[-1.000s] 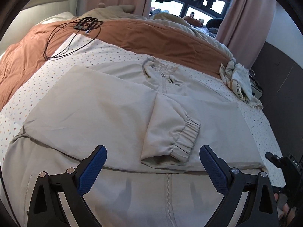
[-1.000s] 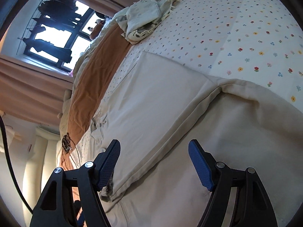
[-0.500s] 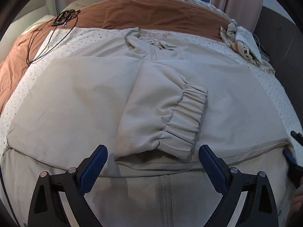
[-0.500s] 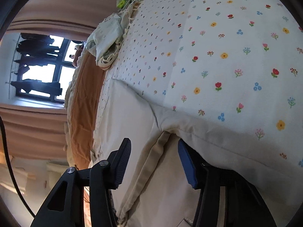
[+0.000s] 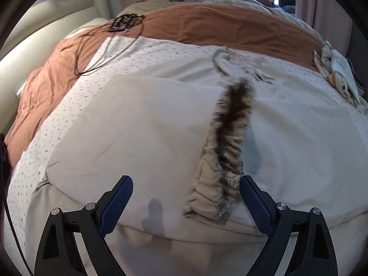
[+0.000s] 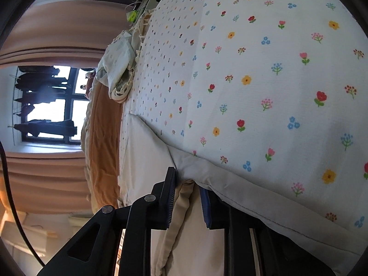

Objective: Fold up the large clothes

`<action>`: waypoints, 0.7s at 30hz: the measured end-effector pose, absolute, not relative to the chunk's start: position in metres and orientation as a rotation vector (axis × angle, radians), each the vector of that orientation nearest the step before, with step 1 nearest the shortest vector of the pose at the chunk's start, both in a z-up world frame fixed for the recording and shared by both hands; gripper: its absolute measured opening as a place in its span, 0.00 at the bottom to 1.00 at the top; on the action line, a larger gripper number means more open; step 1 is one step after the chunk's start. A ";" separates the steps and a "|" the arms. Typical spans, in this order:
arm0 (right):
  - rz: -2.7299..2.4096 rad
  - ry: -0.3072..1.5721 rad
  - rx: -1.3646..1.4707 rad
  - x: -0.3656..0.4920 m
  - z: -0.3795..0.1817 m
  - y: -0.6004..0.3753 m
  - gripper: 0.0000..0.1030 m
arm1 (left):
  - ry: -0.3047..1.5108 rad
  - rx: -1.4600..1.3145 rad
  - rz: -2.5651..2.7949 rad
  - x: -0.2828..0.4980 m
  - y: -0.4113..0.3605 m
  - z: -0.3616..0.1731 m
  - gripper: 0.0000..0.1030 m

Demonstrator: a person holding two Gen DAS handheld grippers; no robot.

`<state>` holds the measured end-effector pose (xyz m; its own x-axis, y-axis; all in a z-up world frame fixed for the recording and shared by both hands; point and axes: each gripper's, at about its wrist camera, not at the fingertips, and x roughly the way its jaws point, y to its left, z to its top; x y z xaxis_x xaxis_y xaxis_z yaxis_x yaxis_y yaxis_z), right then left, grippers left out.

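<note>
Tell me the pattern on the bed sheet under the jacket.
White sheet with small multicoloured flowers; clearest in the right wrist view.

Setting: a home bedroom. Evidence: a wide bed with a floral-print sheet, a rust-orange quilt across its far end and a cream padded headboard; pink curtains framing a window with clothes hanging outside; a beige jacket spread on the bed.

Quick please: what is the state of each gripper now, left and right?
Left gripper: open, holding nothing, over the folded sleeve cuff.
Right gripper: jaws have just been closing; shut on the beige jacket edge.
</note>
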<state>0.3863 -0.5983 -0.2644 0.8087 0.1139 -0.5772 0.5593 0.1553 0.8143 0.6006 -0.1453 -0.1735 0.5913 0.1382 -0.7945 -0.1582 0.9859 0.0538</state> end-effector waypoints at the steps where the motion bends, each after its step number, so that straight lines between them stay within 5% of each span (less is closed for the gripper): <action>1: -0.347 0.592 1.397 0.386 -0.264 -0.598 0.21 | 0.914 -0.043 0.213 0.599 -0.132 -0.171 0.91; 9: -0.355 0.625 1.354 0.389 -0.256 -0.592 0.21 | 0.876 -0.315 0.304 0.580 -0.052 -0.160 0.89; 16: -0.304 0.678 1.302 0.403 -0.250 -0.578 0.25 | 0.919 -0.185 0.236 0.601 -0.092 -0.171 0.89; 21: -0.299 0.718 1.252 0.411 -0.249 -0.573 0.37 | 0.996 -0.028 0.249 0.621 -0.121 -0.194 0.89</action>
<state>0.4111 -0.5730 -0.2492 0.7482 0.1718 -0.6408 0.5759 0.3113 0.7559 0.6211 -0.1212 -0.1939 0.5175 0.1949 -0.8332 -0.2208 0.9712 0.0900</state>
